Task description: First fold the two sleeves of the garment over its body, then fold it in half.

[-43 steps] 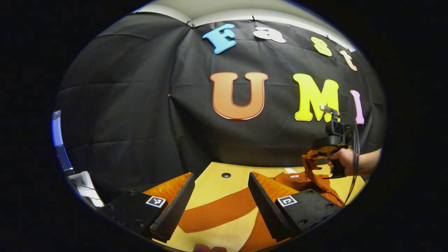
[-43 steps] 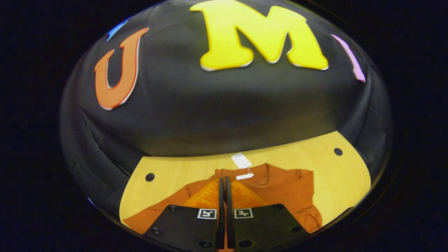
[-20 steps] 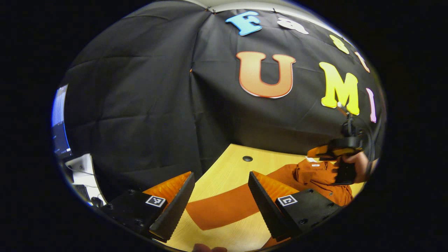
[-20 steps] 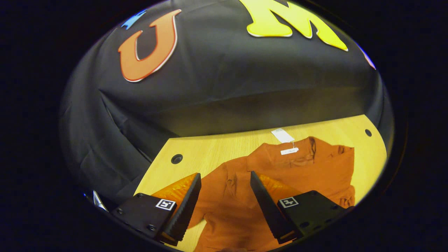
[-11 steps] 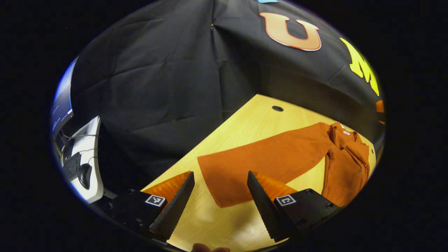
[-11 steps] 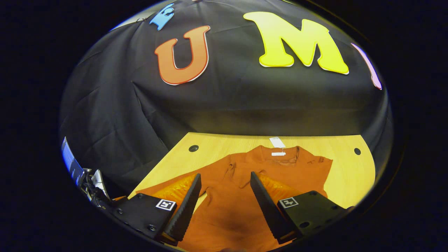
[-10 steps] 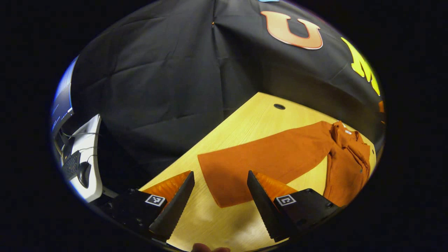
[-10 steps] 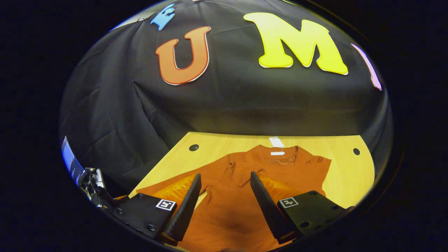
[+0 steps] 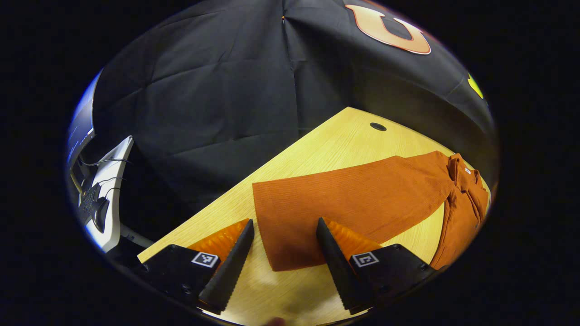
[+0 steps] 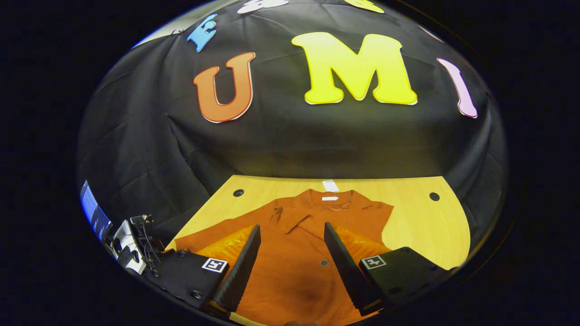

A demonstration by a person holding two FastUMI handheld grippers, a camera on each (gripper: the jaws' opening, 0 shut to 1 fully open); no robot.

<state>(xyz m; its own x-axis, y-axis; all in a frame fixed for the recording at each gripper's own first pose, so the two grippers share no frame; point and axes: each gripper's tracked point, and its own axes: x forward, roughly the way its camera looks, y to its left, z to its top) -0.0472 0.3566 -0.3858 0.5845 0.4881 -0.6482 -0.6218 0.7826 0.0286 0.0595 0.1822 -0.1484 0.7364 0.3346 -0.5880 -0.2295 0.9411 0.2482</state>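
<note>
Fingers of the left gripper (image 9: 283, 253) stand wide apart, angled down over the cuff end of the orange sleeve (image 9: 344, 203), which lies stretched flat on the wooden table (image 9: 326, 145). Spread just as wide and holding nothing, the right gripper (image 10: 292, 258) hovers above the garment (image 10: 308, 244), whose body lies on the table with its collar toward the wall.

A light wooden table (image 9: 326, 145) carries an orange garment (image 10: 312, 226) spread flat.
</note>
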